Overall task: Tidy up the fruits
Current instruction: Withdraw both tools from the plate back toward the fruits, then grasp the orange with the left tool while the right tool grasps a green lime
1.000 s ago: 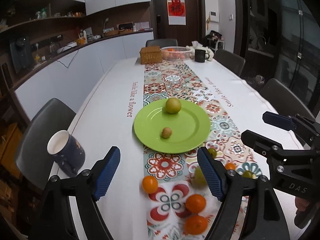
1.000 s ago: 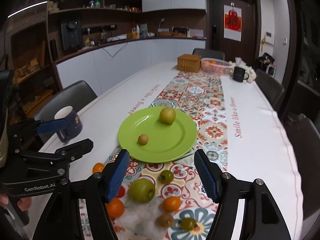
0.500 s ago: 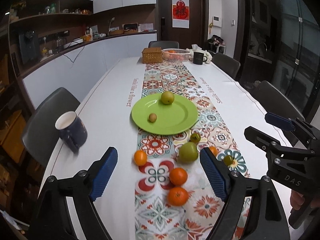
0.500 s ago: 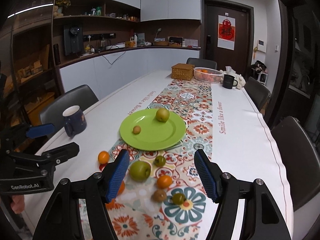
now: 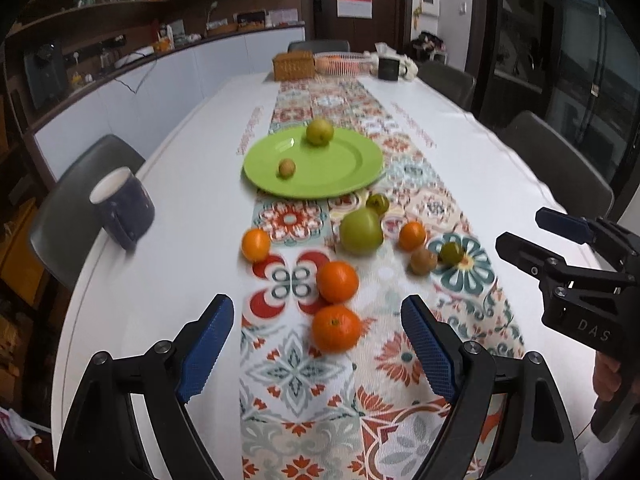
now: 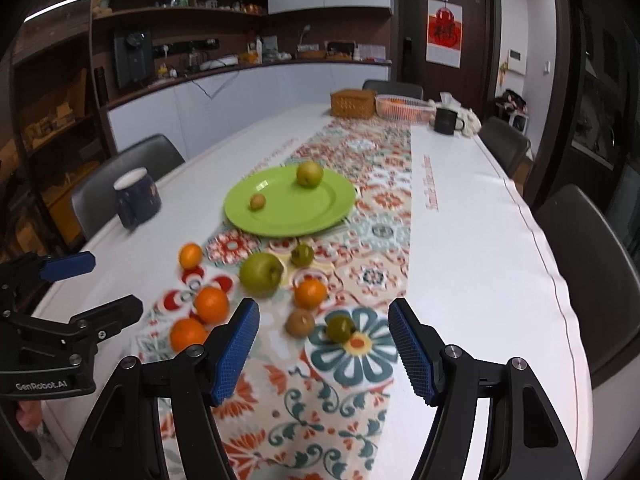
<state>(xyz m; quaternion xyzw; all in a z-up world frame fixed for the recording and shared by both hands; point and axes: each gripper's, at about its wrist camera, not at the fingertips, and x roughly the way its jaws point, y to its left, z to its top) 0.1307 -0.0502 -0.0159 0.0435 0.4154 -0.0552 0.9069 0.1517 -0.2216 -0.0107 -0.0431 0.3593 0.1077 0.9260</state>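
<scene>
Fruits lie loose on the runner [image 5: 304, 372] of the tabletop [image 5: 160, 280], ahead of both hand-held grippers; two more sit on the green plate [image 5: 344, 176] farther ahead: a pear [image 5: 319, 132] and a small brown fruit [image 5: 287, 168].

Left hand-held gripper [image 5: 316, 344]: jaws spread wide, holding nothing. Directly ahead, between its finger lines, lie two oranges, the near one [image 5: 336, 328] and another [image 5: 337, 282] just beyond it. A third orange [image 5: 256, 244] lies ahead to its left, and the green apple [image 5: 361, 231] ahead, slightly right.

Right hand-held gripper [image 6: 324, 344]: jaws spread wide, holding nothing. A brown fruit [image 6: 300, 322] and a small green fruit [image 6: 340, 328] lie just ahead between its fingers, with a small orange [image 6: 310, 294] beyond them. Another small green fruit [image 6: 302, 255] lies nearer the plate.

Governing relation: each hand-held gripper has fruit in line with its open jaws, and the plate lies straight beyond. The left unit is nearer the two oranges; the right unit is nearer the brown and green fruits. Round fruit has no long axis, so jaw heading is not critical. Judged status: most fruit remains off the plate. A mug [image 5: 122, 216] stands well left, clear of the path.
</scene>
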